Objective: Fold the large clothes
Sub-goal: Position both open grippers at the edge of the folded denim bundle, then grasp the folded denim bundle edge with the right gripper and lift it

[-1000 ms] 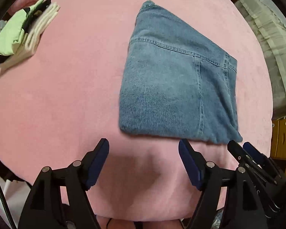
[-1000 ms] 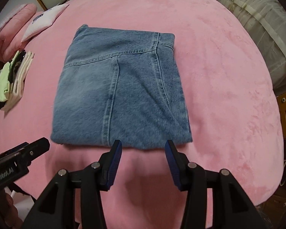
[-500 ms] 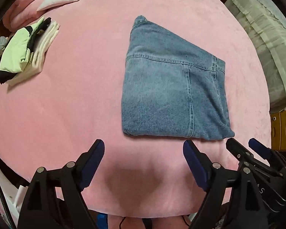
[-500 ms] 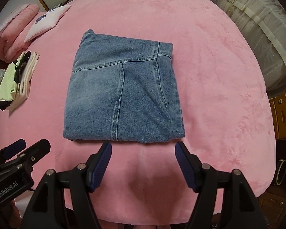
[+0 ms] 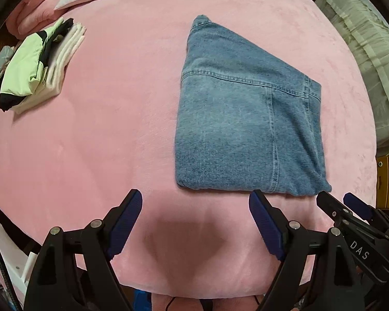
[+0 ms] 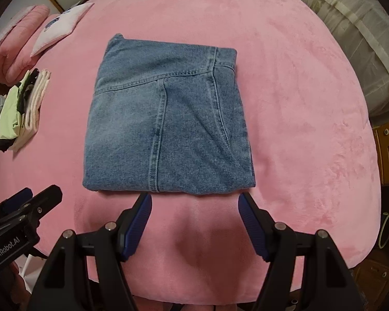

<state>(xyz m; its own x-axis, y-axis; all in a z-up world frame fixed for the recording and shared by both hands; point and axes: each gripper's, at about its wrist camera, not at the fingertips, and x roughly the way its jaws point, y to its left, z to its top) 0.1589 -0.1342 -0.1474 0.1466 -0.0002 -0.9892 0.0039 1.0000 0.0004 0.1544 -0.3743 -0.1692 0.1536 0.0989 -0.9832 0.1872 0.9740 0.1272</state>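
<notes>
Seemingly folded jeans [image 6: 168, 119] on bed [image 6: 285, 77]

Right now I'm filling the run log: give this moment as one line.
jeans: folded, flat on pink bed | left hand-held gripper: open, empty | right hand-held gripper: open, empty | folded stack: far left

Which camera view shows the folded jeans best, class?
The right wrist view: the folded jeans lie centred and nearly square-on, every edge visible. The left wrist view shows them whole too, but off to the right and skewed.
</notes>
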